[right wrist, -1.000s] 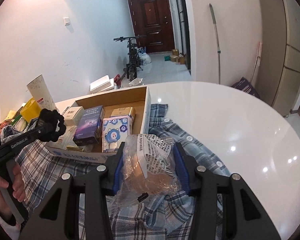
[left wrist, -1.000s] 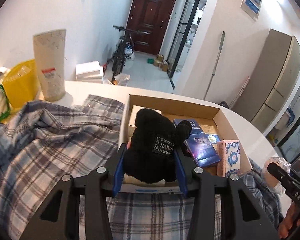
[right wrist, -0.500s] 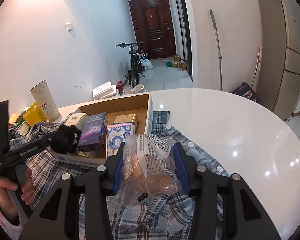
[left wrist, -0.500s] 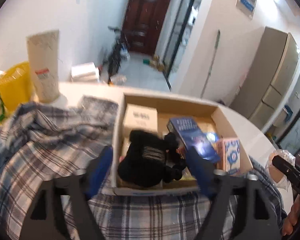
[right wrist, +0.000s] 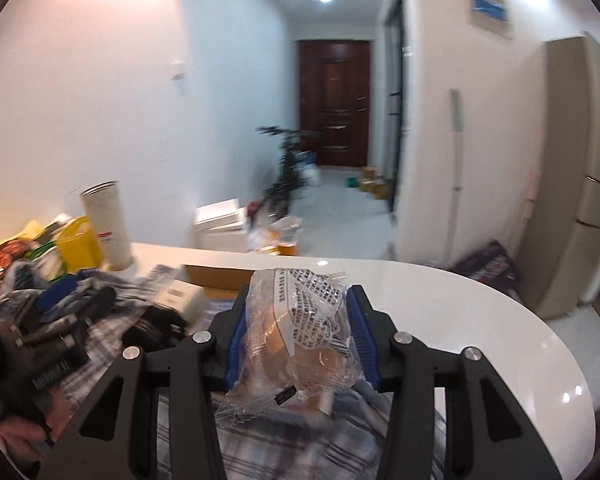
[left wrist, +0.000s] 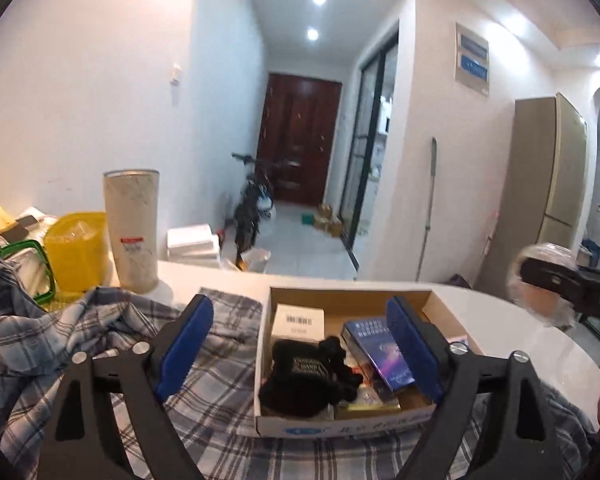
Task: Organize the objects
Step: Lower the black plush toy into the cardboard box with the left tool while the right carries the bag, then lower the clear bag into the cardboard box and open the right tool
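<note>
Your left gripper (left wrist: 298, 344) wide, empty; black plush toy (left wrist: 306, 376) sits in brown cardboard box (left wrist: 348, 296). Right gripper (right wrist: 300, 340) clamps crinkly clear plastic bag (right wrist: 304, 332). Next, prob.: carry bag over box w/ care, release.

both wrist views sit low over the tabletop (left wrist: 500, 308), facing the hallway door (left wrist: 300, 136). the left looks closely down into the box (left wrist: 340, 426); the right sits further right. both share box, tumbler (right wrist: 106, 226) and door.
</note>
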Tool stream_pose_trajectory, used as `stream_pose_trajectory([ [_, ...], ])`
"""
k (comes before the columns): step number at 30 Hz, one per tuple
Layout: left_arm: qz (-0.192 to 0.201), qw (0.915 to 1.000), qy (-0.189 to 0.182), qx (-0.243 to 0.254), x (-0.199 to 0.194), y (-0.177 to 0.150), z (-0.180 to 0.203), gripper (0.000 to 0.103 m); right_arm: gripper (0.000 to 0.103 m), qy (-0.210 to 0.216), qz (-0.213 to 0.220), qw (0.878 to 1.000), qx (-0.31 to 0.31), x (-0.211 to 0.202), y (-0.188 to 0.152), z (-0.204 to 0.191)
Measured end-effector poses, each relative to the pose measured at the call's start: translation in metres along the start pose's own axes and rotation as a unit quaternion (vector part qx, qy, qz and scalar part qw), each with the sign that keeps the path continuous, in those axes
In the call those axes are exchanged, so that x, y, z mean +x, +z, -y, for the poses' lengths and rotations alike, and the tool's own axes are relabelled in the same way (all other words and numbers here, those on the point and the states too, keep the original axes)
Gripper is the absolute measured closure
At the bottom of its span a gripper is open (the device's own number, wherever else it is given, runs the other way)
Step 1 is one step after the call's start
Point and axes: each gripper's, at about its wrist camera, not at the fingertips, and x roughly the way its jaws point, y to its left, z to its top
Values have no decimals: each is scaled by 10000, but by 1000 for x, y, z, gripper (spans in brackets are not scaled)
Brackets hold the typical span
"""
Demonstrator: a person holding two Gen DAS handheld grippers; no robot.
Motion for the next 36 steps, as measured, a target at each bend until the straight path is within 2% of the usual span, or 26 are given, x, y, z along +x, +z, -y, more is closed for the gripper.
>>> stream_pose_trajectory([
  [2, 43, 10000, -28, 13, -1, 2, -2, 12, 58, 165, -61, 9998, 22, 13, 10, -7],
  [6, 139, 9996, -25, -260, -4, 6, -13, 11, 58, -41, -101, 9999, -122, 46, 17, -22],
  [10, 200, 9985, 236, -444, -3, 7, -22, 0, 58, -2, -443, 9989, 123, 85, 14, -28],
  [12, 259, 9981, 237, -515, -5, 7, -24, 0, 58, -76, -544, 9984, 121, 100, 9, -30],
  [15, 283, 9978, 152, -576, -5, 8, -24, 0, 58, -202, -546, 9983, 40, 113, 2, -30],
  [18, 267, 9982, 166, -509, -2, 8, -20, 0, 58, -200, -729, 9968, 278, 123, -2, -20],
  [21, 97, 9981, 145, -591, 2, 6, -21, 0, 56, -172, -802, 9957, 424, 126, -5, -11],
  [22, 10, 9977, 101, -669, 4, 4, -23, 0, 55, -201, -777, 9958, 437, 127, -6, -12],
  [24, -91, 9970, 25, -769, 7, 3, -26, 0, 41, -237, -696, 9958, 546, 123, -6, -8],
  [25, -98, 9968, 53, -795, 8, 2, -27, 0, 30, -236, -641, 9957, 628, 122, -5, -6],
  [26, -85, 9966, 92, -808, 9, 3, -28, 0, 23, -227, -548, 9955, 736, 119, -4, -3],
  [28, -53, 9963, 135, -847, 9, 3, -29, 0, 16, -203, -385, 9951, 885, 113, -3, 2],
  [36, 35, 9969, 174, -762, -2, 9, -28, 0, 15, -203, -154, 9948, 989, 74, 5, 11],
])
